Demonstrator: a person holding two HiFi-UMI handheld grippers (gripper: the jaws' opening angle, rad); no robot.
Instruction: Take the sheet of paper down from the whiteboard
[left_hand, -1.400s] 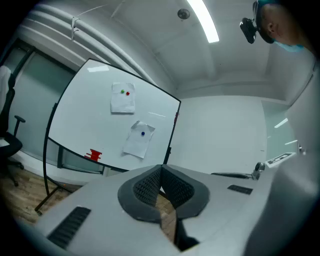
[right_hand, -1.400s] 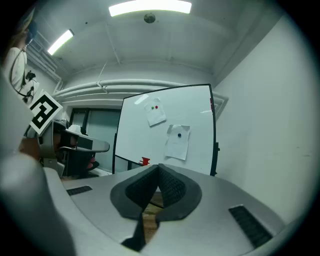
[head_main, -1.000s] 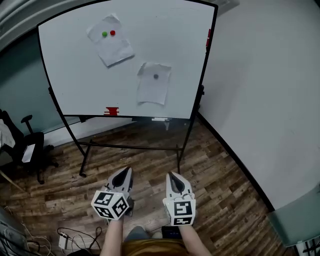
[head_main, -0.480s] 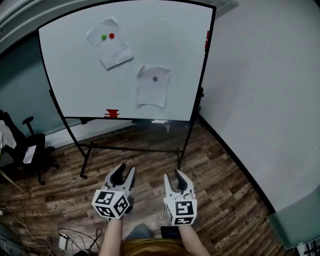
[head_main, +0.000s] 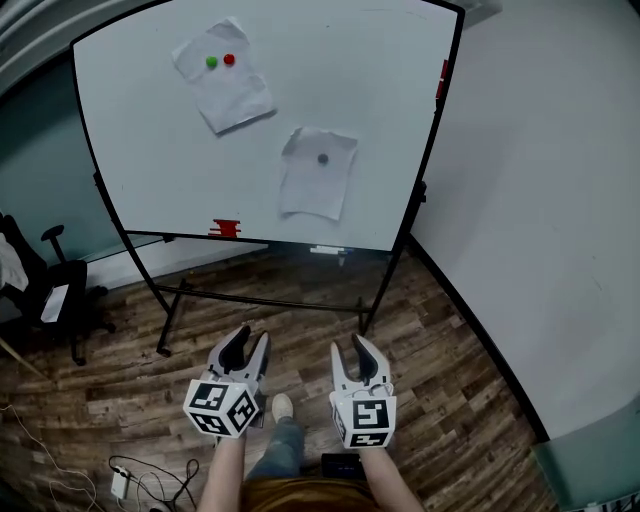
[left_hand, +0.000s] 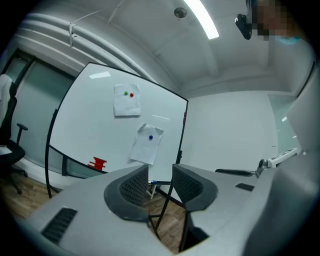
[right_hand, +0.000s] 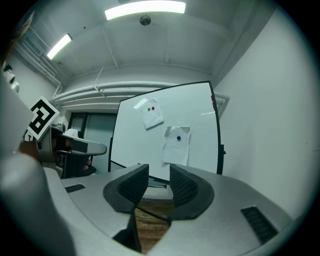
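Observation:
A whiteboard (head_main: 150, 150) on a rolling stand faces me. Two crumpled sheets hang on it. The upper sheet (head_main: 225, 90) is pinned by a green magnet (head_main: 211, 62) and a red magnet (head_main: 229, 59). The lower sheet (head_main: 318, 185) hangs from one dark magnet (head_main: 322, 158). My left gripper (head_main: 248, 345) and right gripper (head_main: 352, 352) point level at the board from well short of it, side by side above the floor. Both stand open with jaws closing slightly and nothing between them. The left gripper (left_hand: 160, 172) and right gripper (right_hand: 159, 172) views both show the lower sheet (left_hand: 146, 147) (right_hand: 177, 146) far ahead.
A red eraser (head_main: 225, 226) sits on the board's tray. An office chair (head_main: 50, 290) stands at the left, and a white wall (head_main: 540, 200) runs close along the right. Cables (head_main: 150, 480) lie on the wood floor near my left. My foot (head_main: 282, 405) shows below.
Both grippers have gone from shut to open. I have stepped toward the board, which looks slightly larger, and a foot has come into view.

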